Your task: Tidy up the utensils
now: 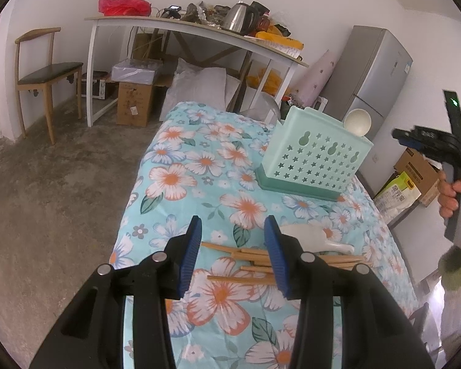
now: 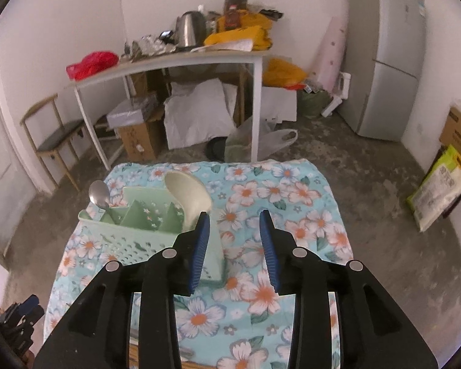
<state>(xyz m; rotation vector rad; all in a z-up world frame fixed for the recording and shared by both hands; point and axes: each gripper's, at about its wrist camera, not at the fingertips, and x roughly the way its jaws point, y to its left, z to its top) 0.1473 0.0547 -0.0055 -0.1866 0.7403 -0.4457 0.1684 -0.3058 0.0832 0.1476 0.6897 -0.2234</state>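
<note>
Both the left gripper and right gripper are hovering with jaws wide and empty, wooden chopsticks lying low in the left view and the green utensil holder sitting centre-left in the right view.

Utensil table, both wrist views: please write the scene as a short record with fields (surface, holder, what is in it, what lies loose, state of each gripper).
surface: table under floral cloth
holder: green perforated utensil basket, upright on the cloth
in holder: metal spoon at one end, cream ladle at the other
loose on cloth: wooden chopsticks, white spoon beside them
left gripper: open, over the chopsticks, holding nothing
right gripper: open, empty, next to the basket
</note>
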